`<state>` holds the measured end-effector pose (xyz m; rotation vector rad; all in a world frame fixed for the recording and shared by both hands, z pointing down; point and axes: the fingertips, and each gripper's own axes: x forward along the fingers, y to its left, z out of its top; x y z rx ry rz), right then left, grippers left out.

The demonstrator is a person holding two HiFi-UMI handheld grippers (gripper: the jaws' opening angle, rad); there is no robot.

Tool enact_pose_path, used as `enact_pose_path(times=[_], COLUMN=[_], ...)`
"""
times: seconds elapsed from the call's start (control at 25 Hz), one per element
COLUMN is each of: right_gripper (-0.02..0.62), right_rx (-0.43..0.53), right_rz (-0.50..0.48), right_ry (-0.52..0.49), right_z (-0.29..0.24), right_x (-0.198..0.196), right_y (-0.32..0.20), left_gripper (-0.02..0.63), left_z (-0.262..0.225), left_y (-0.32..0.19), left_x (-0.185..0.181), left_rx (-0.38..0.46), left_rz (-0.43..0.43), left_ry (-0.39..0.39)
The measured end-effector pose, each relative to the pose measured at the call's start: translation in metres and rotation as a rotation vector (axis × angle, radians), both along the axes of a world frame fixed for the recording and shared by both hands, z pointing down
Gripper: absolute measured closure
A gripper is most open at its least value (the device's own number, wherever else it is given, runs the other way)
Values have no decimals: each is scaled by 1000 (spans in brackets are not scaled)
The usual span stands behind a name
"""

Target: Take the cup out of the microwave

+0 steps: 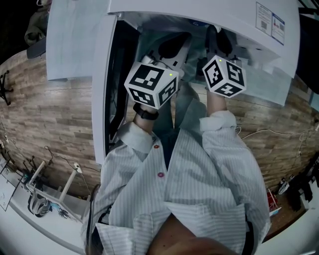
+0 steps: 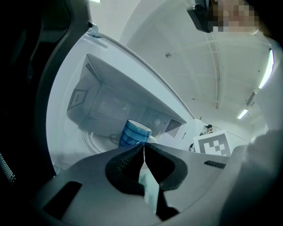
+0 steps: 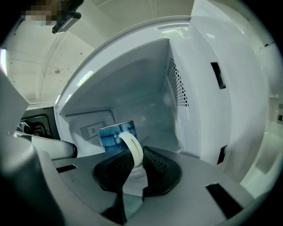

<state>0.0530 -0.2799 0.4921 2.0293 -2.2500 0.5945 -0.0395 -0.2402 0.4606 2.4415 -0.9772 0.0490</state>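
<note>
A blue striped cup (image 3: pixel 116 134) with a white handle (image 3: pixel 132 148) stands inside the open white microwave (image 1: pixel 199 15). My right gripper (image 3: pixel 136 156) is shut on that handle, a pad pressed against each side. In the left gripper view the same cup (image 2: pixel 135 133) stands on the turntable (image 2: pixel 95 142) just beyond my left gripper (image 2: pixel 143 148), whose jaws meet at the tips with nothing between them. From the head view only the two marker cubes (image 1: pixel 152 84) (image 1: pixel 224 74) and the sleeves show. The jaws are hidden inside the oven mouth.
The microwave door (image 1: pixel 101 109) hangs open to the left, close beside the left arm. The perforated right inner wall (image 3: pixel 177 84) stands near the cup. A wood-grain surface (image 1: pixel 50 99) lies around the oven, with a small rack and cables (image 1: pixel 45 189) at lower left.
</note>
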Motion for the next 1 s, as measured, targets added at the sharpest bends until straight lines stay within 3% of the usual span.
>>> enact_pose_path(times=[0.52, 1.0], right_gripper=[525, 528], right_rx=[-26, -83], right_rz=[-17, -102], right_ry=[-87, -93], right_z=[-8, -15], right_x=[12, 11], right_y=[14, 27], left_gripper=[591, 591], left_z=[-13, -26], left_y=[-2, 4], left_x=[-2, -10], left_rx=[2, 0], left_rz=[-67, -110], left_ry=[-16, -57])
